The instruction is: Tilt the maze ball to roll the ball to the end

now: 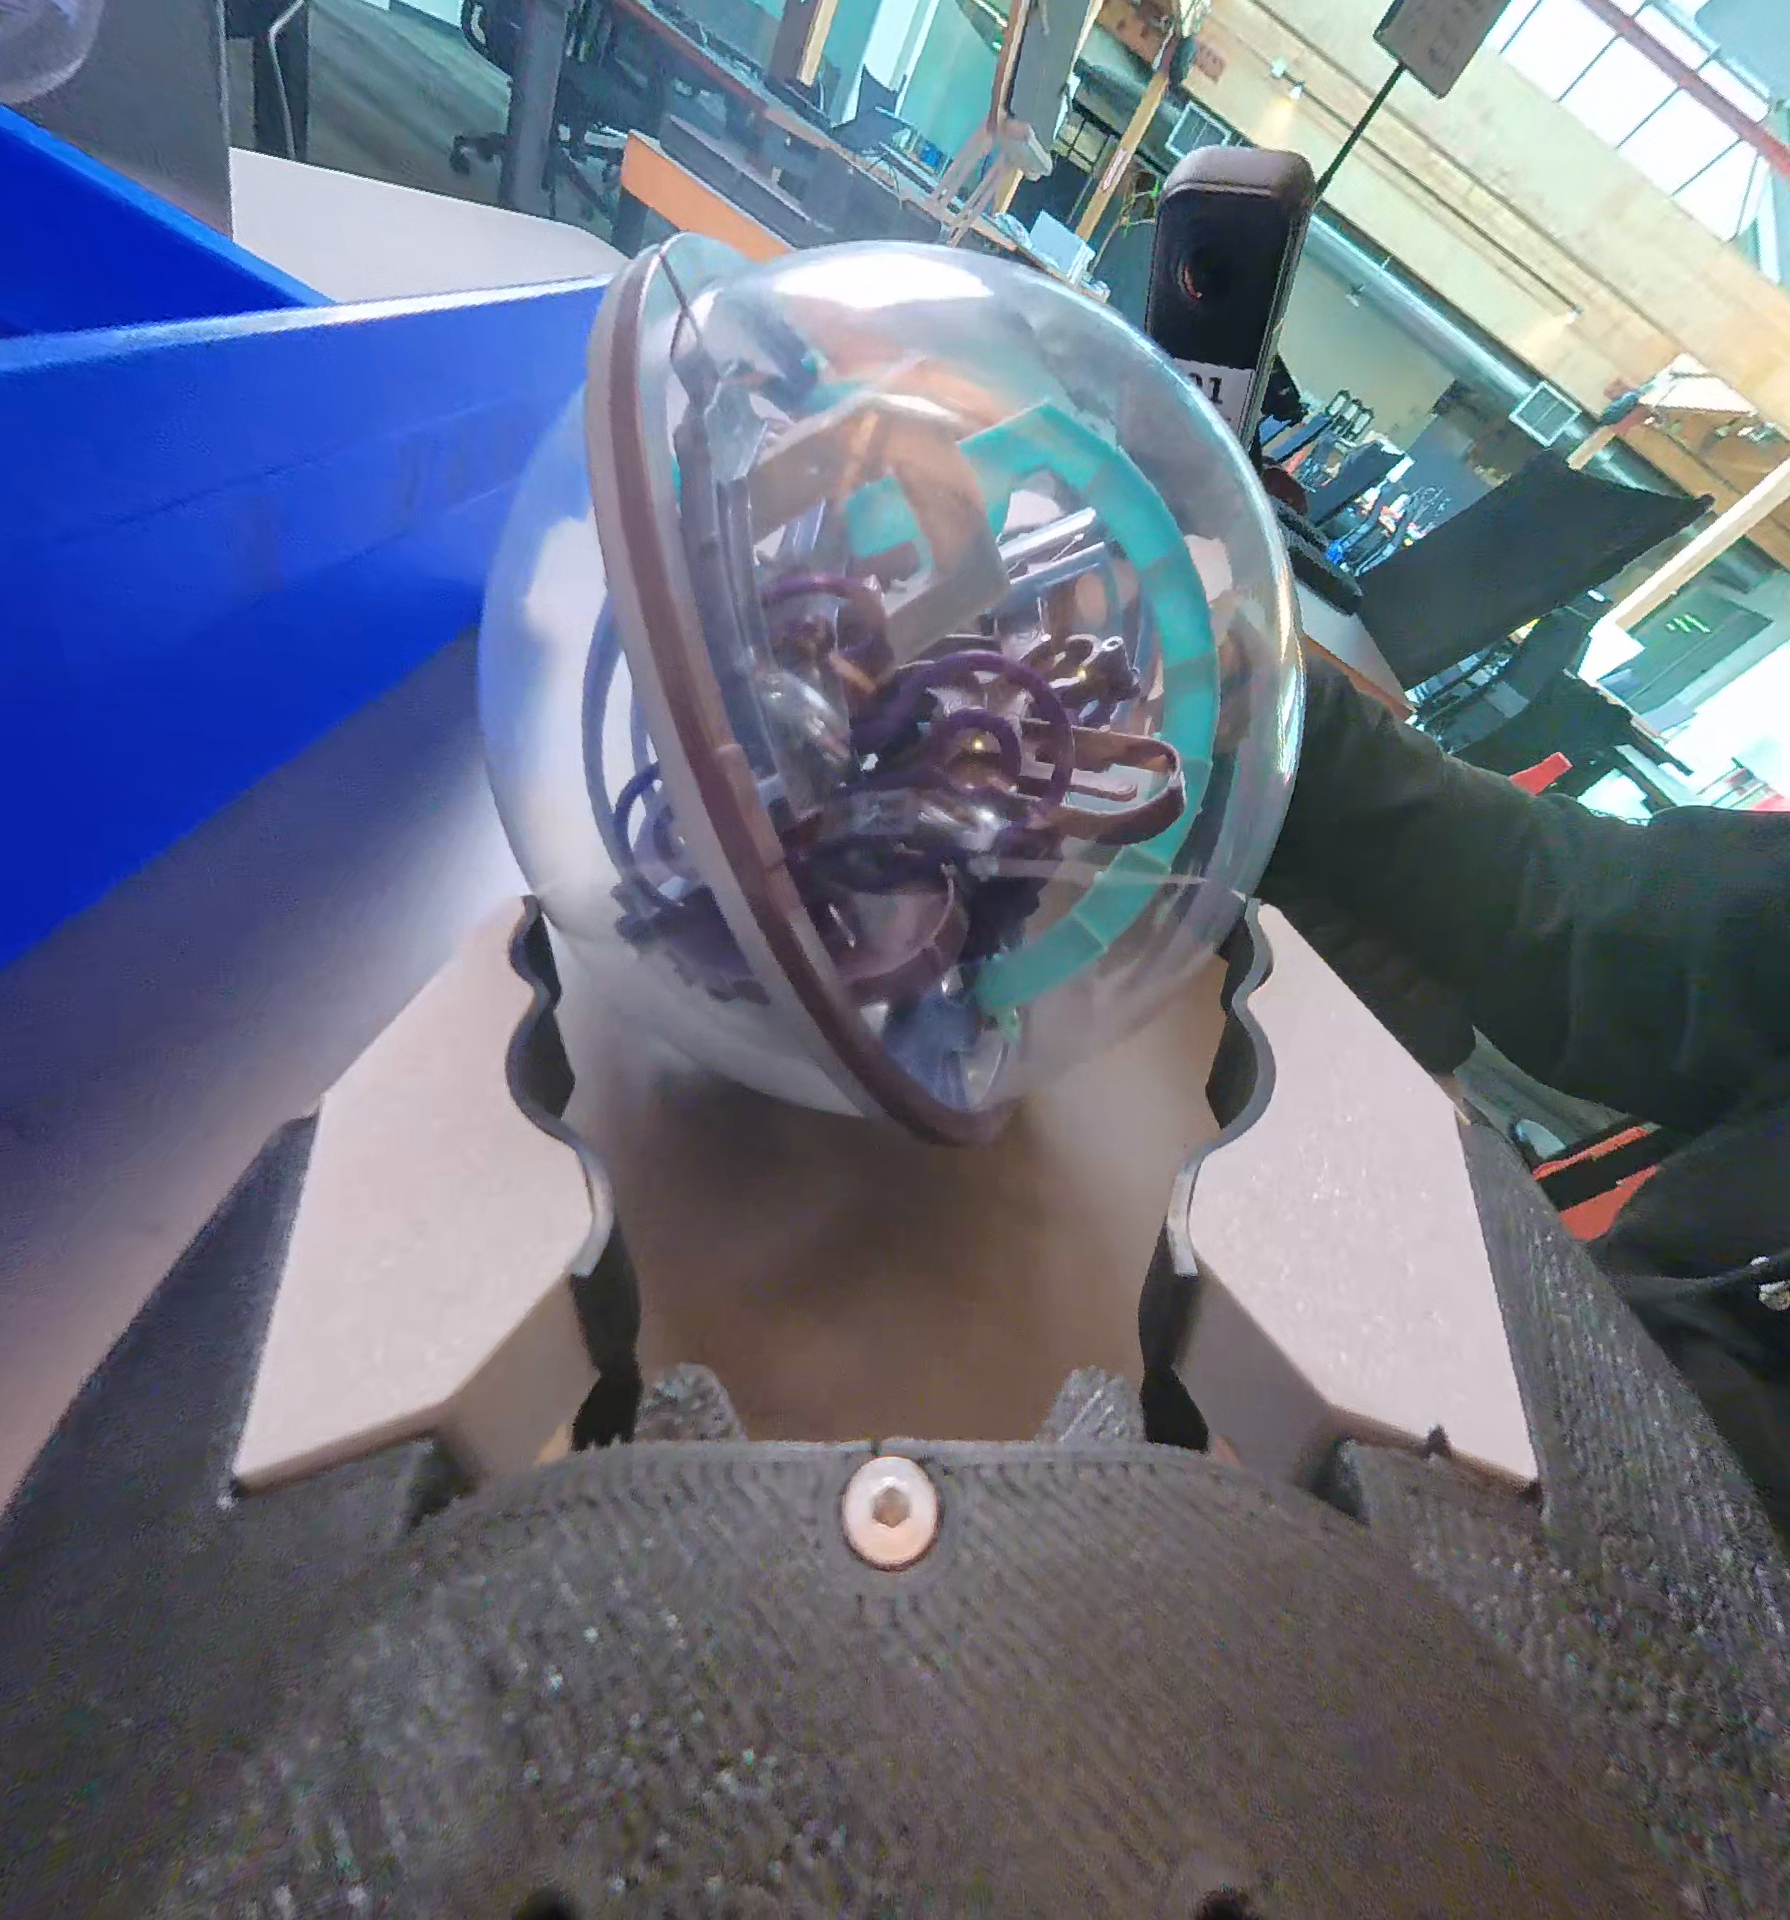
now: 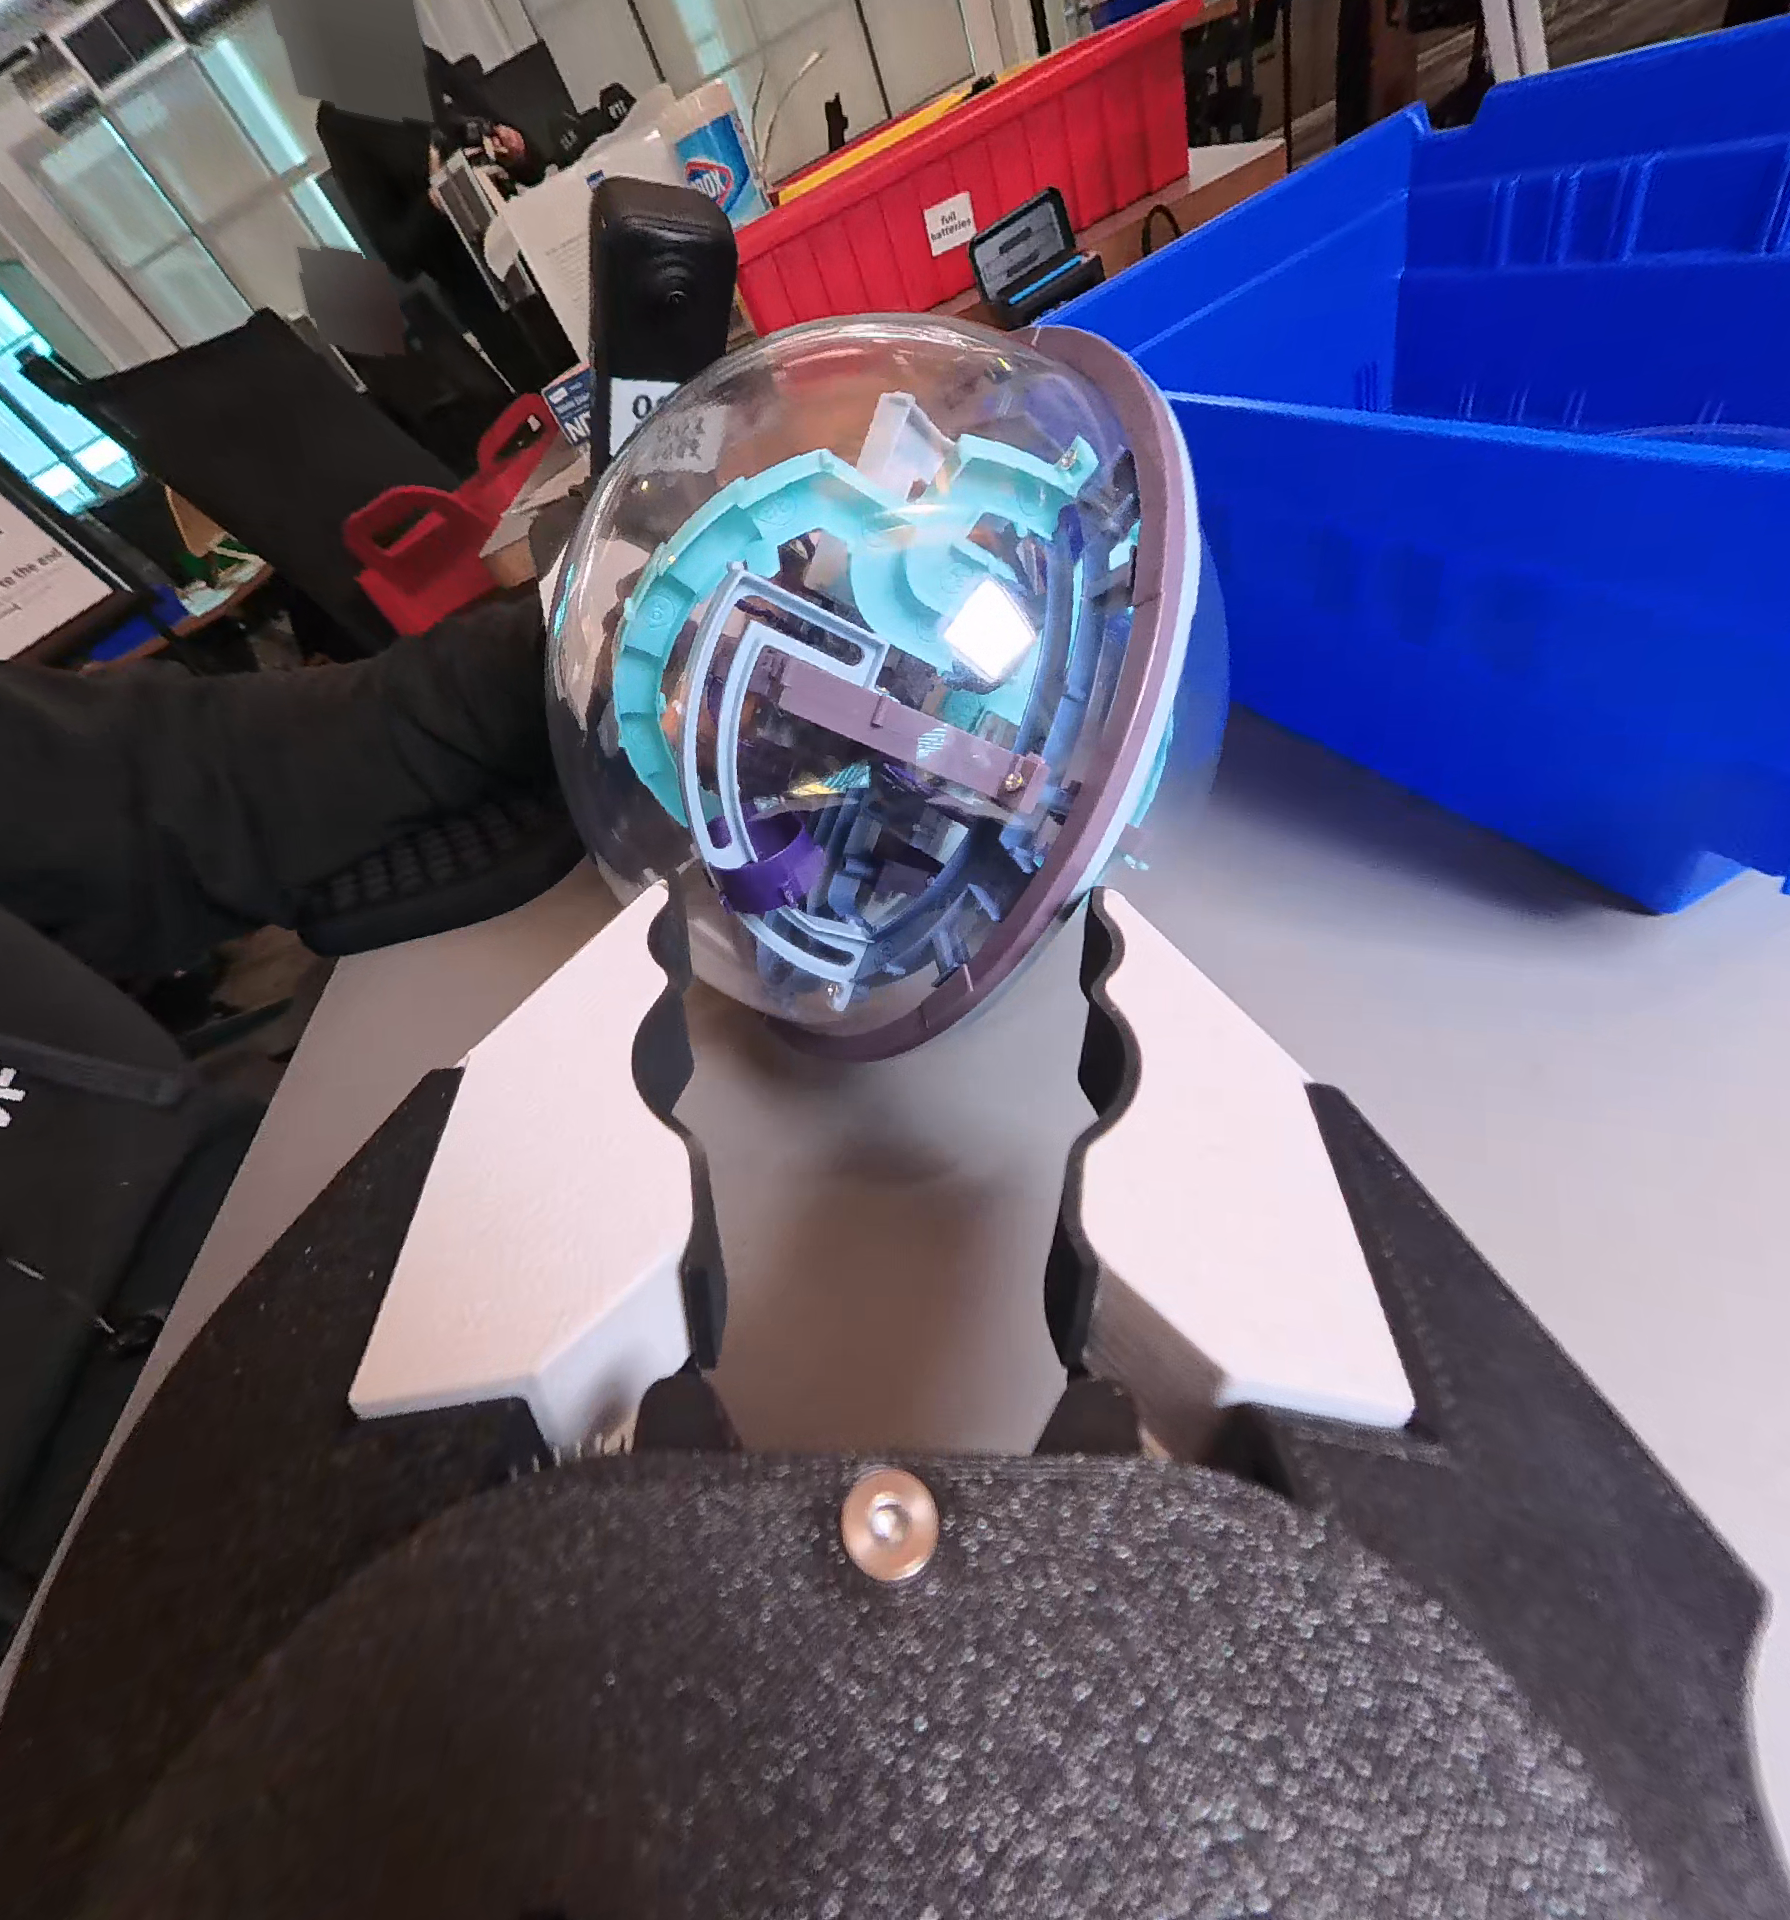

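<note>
A: Start at the left gripper. Is it gripping?

B: Its 2 fingers are spread wide, one on each side of the maze ball, tips against the lower curve of the clear shell. I'd call it holding the sphere from that side, though pressure is hard to judge.

A: And the right gripper?

B: Narrower spread, fingertips at the ball's underside, meeting the shell near the brown seam ring. It looks like a hold from the opposite side.

A: Why 2 holds?

B: Probably so the ball can be tipped in any direction. It sits tilted, low over the table.

A: Around the ball?

B: A blue bin just beside it, and a black upright camera behind it. I can't make out the small rolling ball inside.
</note>
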{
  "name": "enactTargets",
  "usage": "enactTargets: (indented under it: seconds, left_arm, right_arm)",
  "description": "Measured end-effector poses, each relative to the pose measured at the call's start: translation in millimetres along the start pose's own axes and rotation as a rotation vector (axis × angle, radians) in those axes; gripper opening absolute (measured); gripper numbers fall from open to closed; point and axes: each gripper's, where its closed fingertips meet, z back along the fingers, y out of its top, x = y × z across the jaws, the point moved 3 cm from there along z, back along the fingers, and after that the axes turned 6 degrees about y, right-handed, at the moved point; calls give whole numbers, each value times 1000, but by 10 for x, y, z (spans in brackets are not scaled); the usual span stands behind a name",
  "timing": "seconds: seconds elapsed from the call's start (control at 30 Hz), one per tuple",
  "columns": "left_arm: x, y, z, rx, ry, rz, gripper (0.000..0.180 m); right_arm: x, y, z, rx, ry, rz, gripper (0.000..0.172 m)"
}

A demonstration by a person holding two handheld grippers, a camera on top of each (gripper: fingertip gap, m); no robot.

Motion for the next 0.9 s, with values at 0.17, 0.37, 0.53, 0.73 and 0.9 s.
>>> enactTargets:
  seconds: [0.17, 0.37, 0.53, 0.73, 0.9]
  left_arm:
    - [17, 28, 10, 9, 16, 32, 126]
    - [46, 141, 66, 57, 76, -7, 125]
    - [24, 241, 121, 115, 77, 81, 124]
    - [6, 246, 168, 135, 56, 90, 124]
    - [100, 327, 178, 182, 72, -5, 124]
  right_arm:
    - [14, -38, -10, -12, 10, -38, 74]
    - [20, -219, -104, -106, 27, -101, 75]
    - [-52, -385, -227, -222, 41, -78, 72]
    - [-96, -398, -273, -232, 56, -70, 73]
    - [-119, -398, -295, -223, 68, -68, 72]
